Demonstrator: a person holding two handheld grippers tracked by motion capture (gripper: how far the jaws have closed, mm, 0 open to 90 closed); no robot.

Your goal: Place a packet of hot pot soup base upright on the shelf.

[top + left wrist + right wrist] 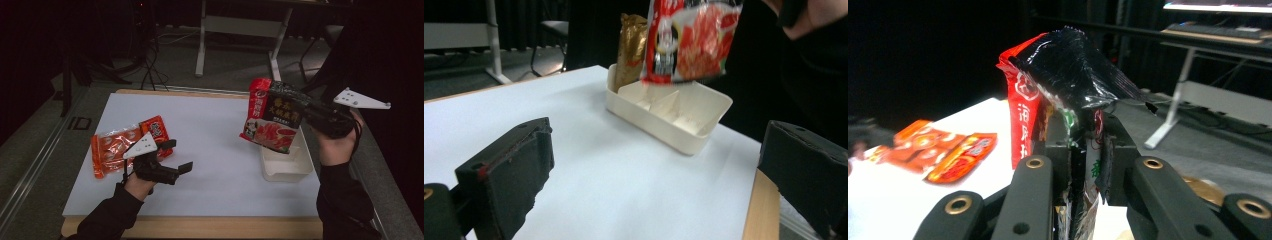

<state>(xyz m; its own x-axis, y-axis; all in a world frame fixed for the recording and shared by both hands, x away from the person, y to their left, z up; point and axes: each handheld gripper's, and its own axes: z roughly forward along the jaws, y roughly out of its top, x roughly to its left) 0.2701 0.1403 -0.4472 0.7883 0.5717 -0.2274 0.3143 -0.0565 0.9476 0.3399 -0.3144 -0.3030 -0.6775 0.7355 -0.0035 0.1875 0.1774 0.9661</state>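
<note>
Red-and-black printed packet (270, 114), orange packets (125, 144), cream tray (287, 167).

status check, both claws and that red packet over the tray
Right claw clamped on red packet, held above white tray. Left claw open, empty. Gold pouch already in tray.

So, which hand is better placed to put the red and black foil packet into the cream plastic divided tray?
Right. The right gripper is shut on the red and black foil packet, hanging above the cream plastic divided tray. The left gripper stands open, empty, beside the orange packets.
</note>
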